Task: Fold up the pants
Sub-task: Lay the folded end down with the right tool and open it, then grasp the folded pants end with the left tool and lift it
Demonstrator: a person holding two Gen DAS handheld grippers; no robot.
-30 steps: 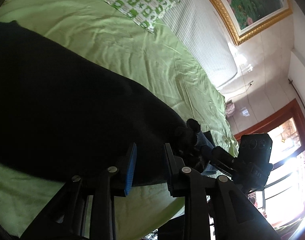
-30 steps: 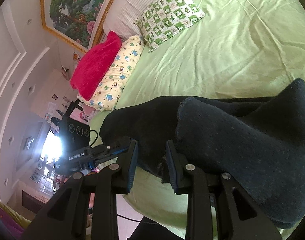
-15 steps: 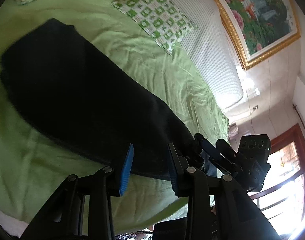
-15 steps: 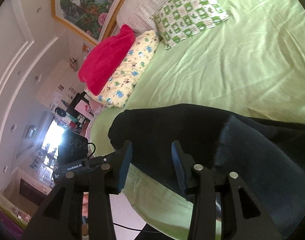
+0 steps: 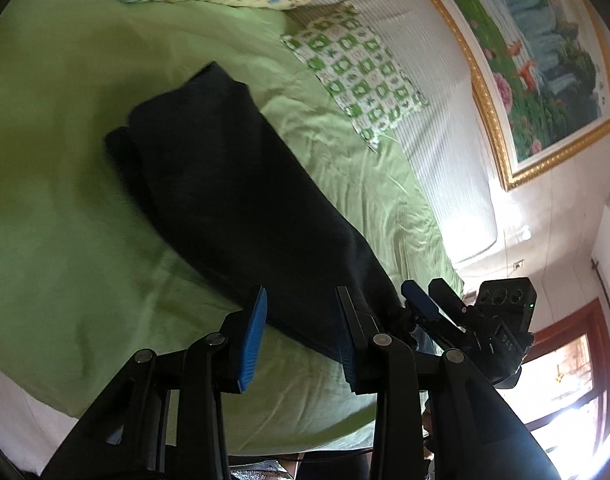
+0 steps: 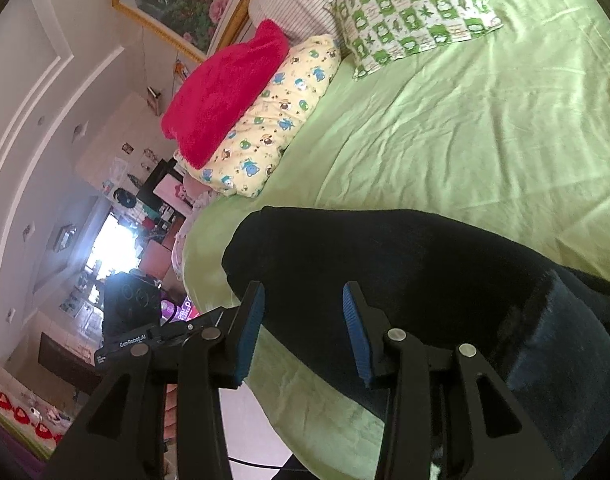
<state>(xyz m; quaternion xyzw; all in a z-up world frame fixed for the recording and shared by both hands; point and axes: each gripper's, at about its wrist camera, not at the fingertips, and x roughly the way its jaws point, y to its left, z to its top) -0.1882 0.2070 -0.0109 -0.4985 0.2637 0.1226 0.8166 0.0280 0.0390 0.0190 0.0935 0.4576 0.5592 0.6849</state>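
Observation:
The dark pants [image 5: 233,200] lie folded lengthwise as a long band on the green bed sheet [image 5: 57,208]. They also show in the right wrist view [image 6: 405,272]. My left gripper [image 5: 299,334] is open and empty, raised above the pants' near edge. My right gripper [image 6: 303,328] is open and empty, above the pants near the bed's front edge. The right gripper also shows in the left wrist view [image 5: 429,306] at the far end of the pants.
A green-checked pillow [image 6: 413,8], a yellow printed pillow [image 6: 265,120] and a red blanket [image 6: 221,96] lie at the head of the bed. The striped headboard [image 5: 437,120] and a framed painting [image 5: 545,60] stand behind. The bed's edge [image 6: 209,264] drops to the floor.
Both grippers opened, let go of the pants and pulled back and up. The pants now lie flat on the sheet.

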